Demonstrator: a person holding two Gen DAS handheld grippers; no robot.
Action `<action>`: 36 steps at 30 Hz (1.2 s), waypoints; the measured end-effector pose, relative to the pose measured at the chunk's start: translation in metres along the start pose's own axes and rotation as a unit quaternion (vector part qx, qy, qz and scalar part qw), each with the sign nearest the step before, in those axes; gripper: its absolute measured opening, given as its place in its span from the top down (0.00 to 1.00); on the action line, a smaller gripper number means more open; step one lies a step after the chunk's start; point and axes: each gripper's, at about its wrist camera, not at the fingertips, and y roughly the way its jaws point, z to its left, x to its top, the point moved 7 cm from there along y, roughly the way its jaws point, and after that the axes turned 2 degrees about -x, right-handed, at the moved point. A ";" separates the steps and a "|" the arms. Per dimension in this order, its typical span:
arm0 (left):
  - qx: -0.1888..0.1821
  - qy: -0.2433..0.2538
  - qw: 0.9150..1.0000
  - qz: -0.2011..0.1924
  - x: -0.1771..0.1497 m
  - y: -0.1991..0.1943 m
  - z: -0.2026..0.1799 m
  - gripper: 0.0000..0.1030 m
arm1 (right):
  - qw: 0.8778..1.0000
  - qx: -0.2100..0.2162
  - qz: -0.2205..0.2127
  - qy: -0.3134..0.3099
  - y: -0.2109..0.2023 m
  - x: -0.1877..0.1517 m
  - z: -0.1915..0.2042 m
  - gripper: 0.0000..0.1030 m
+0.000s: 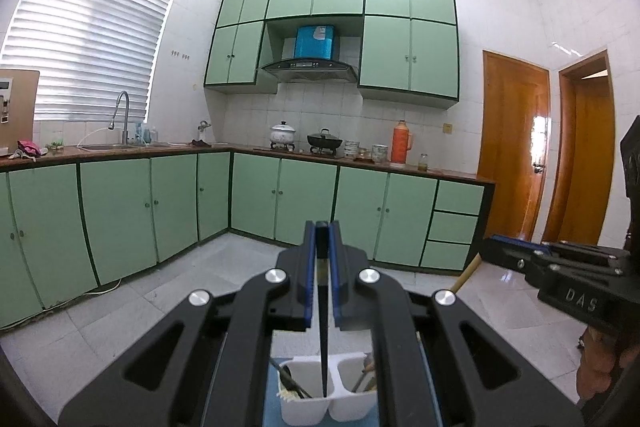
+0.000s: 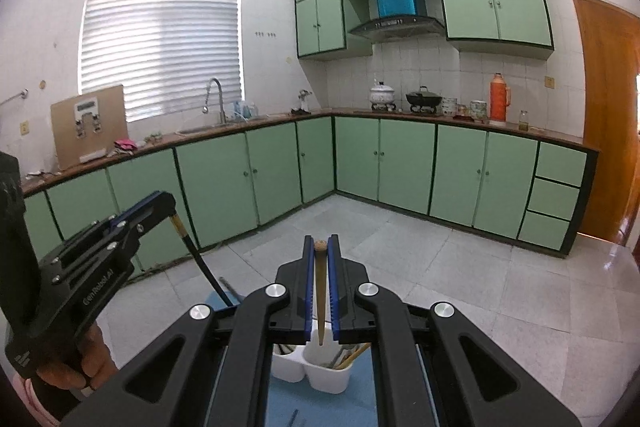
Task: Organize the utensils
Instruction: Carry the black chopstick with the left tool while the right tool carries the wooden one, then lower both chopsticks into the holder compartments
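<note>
A white two-compartment utensil holder [image 1: 316,409] stands on a blue mat below both grippers; it also shows in the right wrist view [image 2: 308,371]. My left gripper [image 1: 321,227] is shut on a black chopstick [image 1: 323,339] that points down, tip over the holder's left compartment near the divider. My right gripper [image 2: 319,241] is shut on a tan wooden chopstick [image 2: 320,291] that hangs above the holder's right compartment. Both compartments hold several utensils. The left gripper also shows at the left of the right wrist view [image 2: 152,205].
The blue mat [image 2: 296,407] lies under the holder. Beyond is a tiled floor [image 1: 180,291], green L-shaped kitchen cabinets [image 1: 260,195] with sink, pots and an orange thermos [image 1: 401,143], and wooden doors [image 1: 516,147] at the right.
</note>
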 end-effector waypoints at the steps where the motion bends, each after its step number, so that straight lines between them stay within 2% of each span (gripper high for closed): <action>1: 0.000 -0.002 1.000 -0.001 -0.004 0.009 0.000 0.95 | 1.000 -0.002 0.004 0.000 0.007 -0.003 -0.001 0.94; 10: 0.017 -0.002 0.999 0.041 -0.051 0.062 0.008 0.95 | 0.998 0.001 0.052 0.020 0.061 -0.045 -0.009 0.94; 21: 0.027 -0.011 0.996 0.090 -0.100 0.077 0.029 0.94 | 0.996 0.000 0.082 0.027 0.084 -0.086 -0.006 0.94; 34: 0.038 -0.023 0.993 0.110 -0.114 0.072 0.050 0.93 | 0.994 -0.014 0.095 0.046 0.083 -0.104 -0.013 0.93; 35: 0.040 -0.024 0.993 0.110 -0.113 0.071 0.050 0.91 | 0.994 -0.013 0.096 0.046 0.083 -0.103 -0.014 0.93; 36: 0.040 -0.027 0.993 0.109 -0.111 0.070 0.052 0.85 | 0.994 -0.015 0.095 0.046 0.083 -0.101 -0.013 0.93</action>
